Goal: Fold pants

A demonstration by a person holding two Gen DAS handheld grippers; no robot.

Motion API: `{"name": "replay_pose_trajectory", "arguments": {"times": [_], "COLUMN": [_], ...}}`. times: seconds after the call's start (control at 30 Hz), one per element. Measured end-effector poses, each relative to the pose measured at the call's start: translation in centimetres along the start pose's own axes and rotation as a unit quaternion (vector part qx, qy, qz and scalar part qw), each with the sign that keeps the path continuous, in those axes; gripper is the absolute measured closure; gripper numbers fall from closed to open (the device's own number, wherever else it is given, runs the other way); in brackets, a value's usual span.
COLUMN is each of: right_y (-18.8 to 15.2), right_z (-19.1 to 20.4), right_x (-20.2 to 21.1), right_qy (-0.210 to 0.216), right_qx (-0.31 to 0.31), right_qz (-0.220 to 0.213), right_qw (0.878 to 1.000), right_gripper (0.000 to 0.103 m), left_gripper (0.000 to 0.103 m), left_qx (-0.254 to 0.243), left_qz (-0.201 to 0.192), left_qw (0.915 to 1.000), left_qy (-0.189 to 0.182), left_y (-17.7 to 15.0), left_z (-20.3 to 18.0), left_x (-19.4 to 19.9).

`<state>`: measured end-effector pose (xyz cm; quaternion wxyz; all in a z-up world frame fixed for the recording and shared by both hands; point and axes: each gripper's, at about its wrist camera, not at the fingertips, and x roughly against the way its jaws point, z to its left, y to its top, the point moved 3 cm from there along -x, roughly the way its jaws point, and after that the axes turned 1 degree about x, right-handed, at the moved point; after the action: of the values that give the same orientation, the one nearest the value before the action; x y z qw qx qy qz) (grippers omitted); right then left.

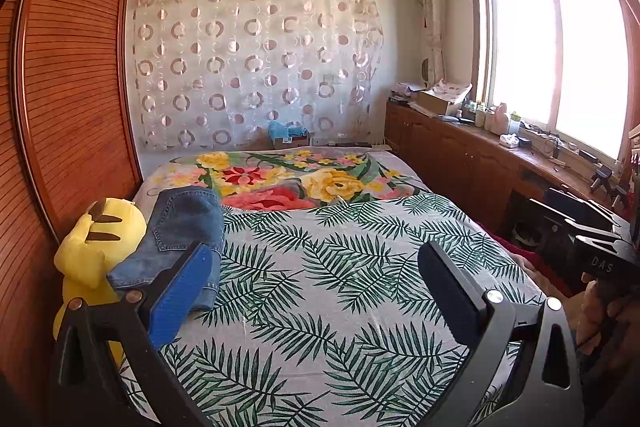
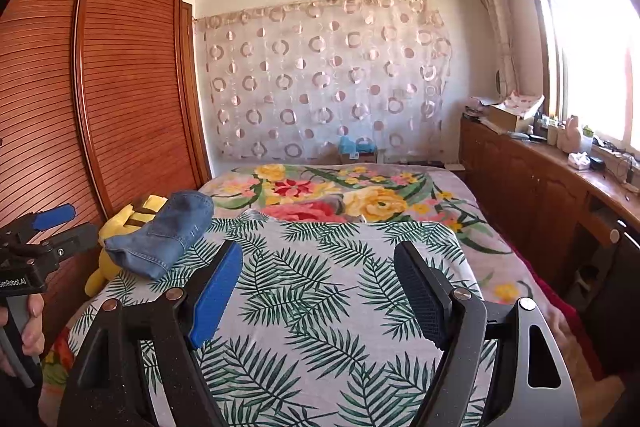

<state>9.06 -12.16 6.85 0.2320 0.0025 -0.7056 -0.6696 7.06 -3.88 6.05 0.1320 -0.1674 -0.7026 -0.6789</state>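
A folded pair of blue jeans (image 1: 182, 227) lies at the left side of the bed, leaning on a yellow plush toy (image 1: 96, 239). In the right wrist view the jeans (image 2: 168, 231) rest left of centre on the leaf-print sheet (image 2: 320, 267). My left gripper (image 1: 316, 259) is open above the sheet, nothing between its fingers; its blue pad overlaps the jeans' near edge in the picture. My right gripper (image 2: 318, 267) is open too, over bare sheet to the right of the jeans. The left gripper (image 2: 60, 223) also shows at the left edge there, held by a hand.
A tall wooden wardrobe (image 1: 72, 87) stands close along the bed's left side. A floral blanket (image 1: 288, 179) covers the far half of the bed. A low wooden cabinet (image 1: 480, 155) with clutter runs under the window on the right.
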Motion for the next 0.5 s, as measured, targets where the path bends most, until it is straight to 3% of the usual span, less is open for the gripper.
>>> {"name": "replay_pose_trajectory", "arguments": {"times": [0.5], "right_y": [-0.03], "right_z": [0.03], "right_x": [-0.1], "right_qy": [0.001], "right_qx": [0.001], "right_qz": [0.001], "right_qw": [1.0], "right_gripper": [0.023], "left_gripper": [0.0], "left_qx": [-0.001], "left_qz": [0.0], "left_qw": [1.0], "left_qy": [0.001], "left_y": [-0.02], "left_z": [0.17], "left_x": [0.09]}}
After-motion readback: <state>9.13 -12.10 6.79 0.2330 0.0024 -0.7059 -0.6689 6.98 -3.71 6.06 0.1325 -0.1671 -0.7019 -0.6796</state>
